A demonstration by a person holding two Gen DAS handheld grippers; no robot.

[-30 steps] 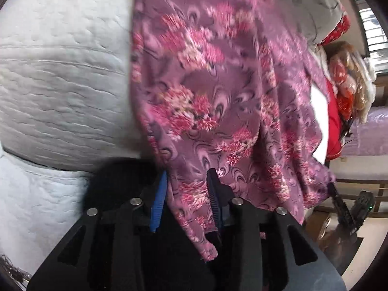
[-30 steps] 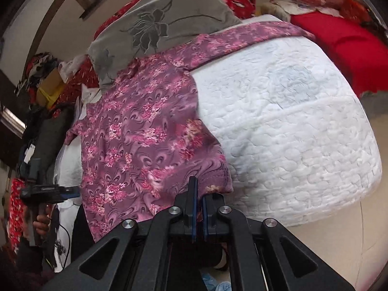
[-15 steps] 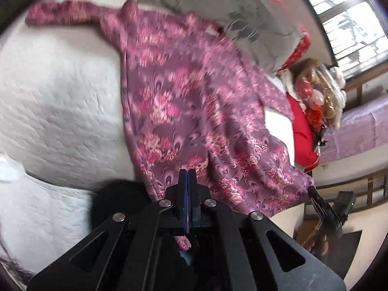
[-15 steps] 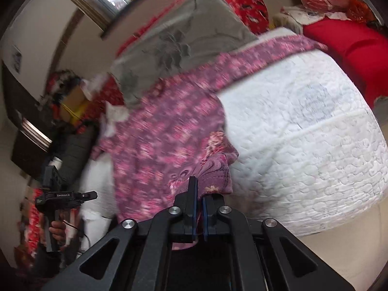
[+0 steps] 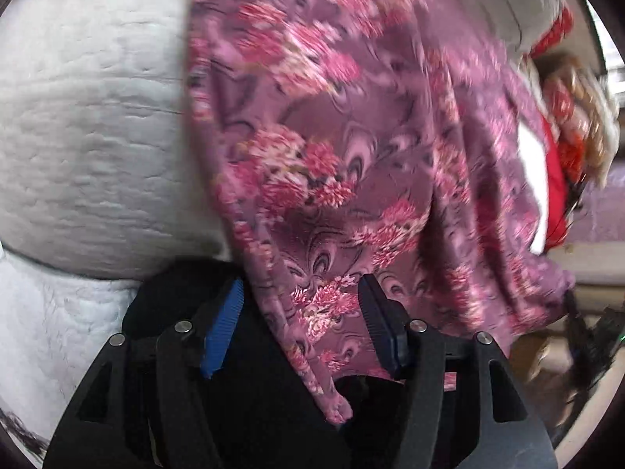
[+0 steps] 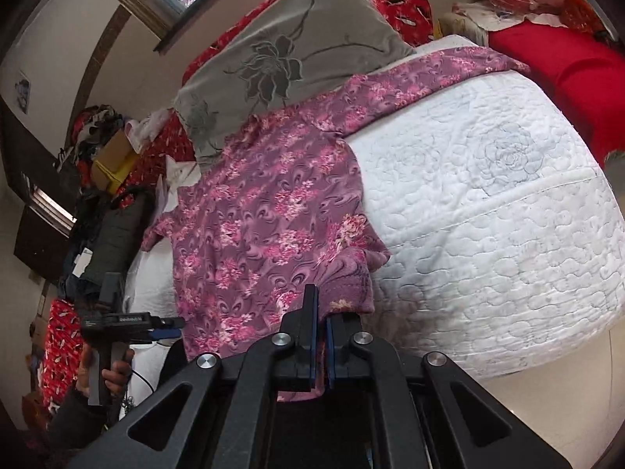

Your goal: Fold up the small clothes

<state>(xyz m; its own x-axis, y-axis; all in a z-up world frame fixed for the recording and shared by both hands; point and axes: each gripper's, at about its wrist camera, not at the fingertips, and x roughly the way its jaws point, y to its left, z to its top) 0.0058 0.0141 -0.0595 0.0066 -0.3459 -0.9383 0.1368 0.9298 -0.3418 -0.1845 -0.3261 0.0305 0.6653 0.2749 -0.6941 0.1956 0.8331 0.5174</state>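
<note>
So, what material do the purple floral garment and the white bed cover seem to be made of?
The purple floral garment looks like thin, soft woven or knit cloth, matte: it drapes and wrinkles freely where the right hand-held gripper pinches its hem. The white bed cover looks like padded quilted fabric: stitched flower outlines puff up between seams. Exact fibres cannot be told.

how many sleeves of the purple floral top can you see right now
2. One sleeve stretches across the white quilt toward the red bedding; the other sleeve lies at the garment's far left edge.

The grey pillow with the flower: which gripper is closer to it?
Hard to tell. Both grippers sit at the purple floral garment's near hem, far from the grey pillow: right gripper clamps it, left gripper straddles it, open.
</note>
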